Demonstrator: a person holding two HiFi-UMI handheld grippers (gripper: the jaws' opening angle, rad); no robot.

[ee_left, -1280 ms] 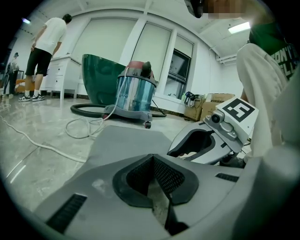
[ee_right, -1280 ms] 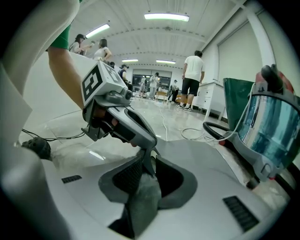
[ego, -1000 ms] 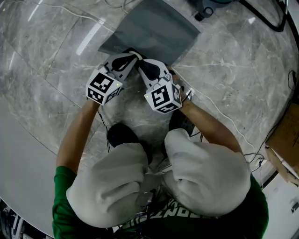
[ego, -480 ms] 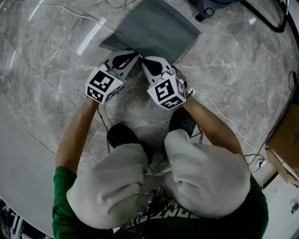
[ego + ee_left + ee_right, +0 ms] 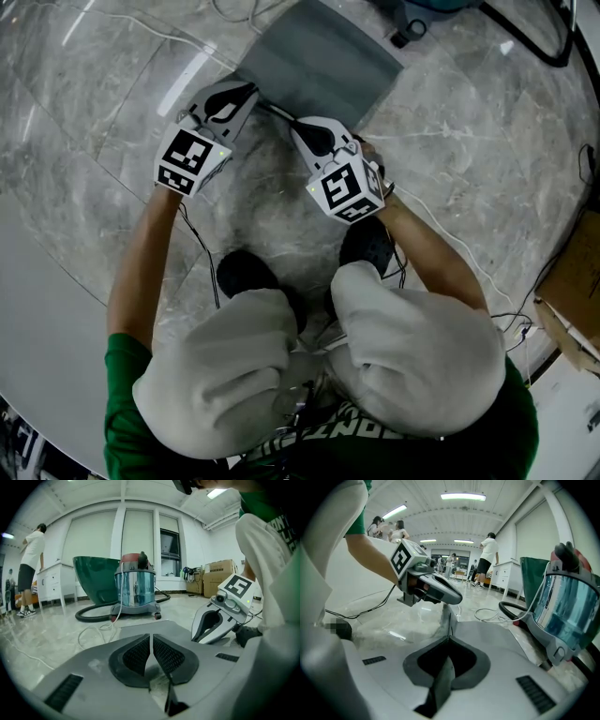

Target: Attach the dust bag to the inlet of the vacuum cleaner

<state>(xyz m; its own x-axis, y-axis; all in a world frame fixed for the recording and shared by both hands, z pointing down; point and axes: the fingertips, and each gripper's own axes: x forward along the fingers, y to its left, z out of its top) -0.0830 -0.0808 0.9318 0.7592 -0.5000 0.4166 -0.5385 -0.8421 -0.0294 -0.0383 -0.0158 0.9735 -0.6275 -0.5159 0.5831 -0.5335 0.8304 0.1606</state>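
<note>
The grey dust bag (image 5: 323, 61) lies on the marble floor ahead of me. Its near edge is pulled taut between both grippers. My left gripper (image 5: 246, 91) is shut on the edge's left end, and my right gripper (image 5: 298, 125) is shut on its right end. In the left gripper view the pads (image 5: 138, 654) meet on grey bag fabric (image 5: 154, 629). In the right gripper view a thin fold of bag (image 5: 449, 618) runs out from the shut jaws. The vacuum cleaner (image 5: 136, 590), a clear-blue drum with a red top, stands beyond the bag (image 5: 567, 606).
A black hose (image 5: 534, 37) curls by the vacuum at the top right. A white cable (image 5: 101, 627) loops on the floor. A green tub (image 5: 93, 578) stands behind the vacuum. Cardboard boxes (image 5: 572, 281) sit at the right. People stand in the background.
My left gripper has swung left and away from the right one, drawing the bag's near edge out into a taut line. The right gripper has barely shifted.
</note>
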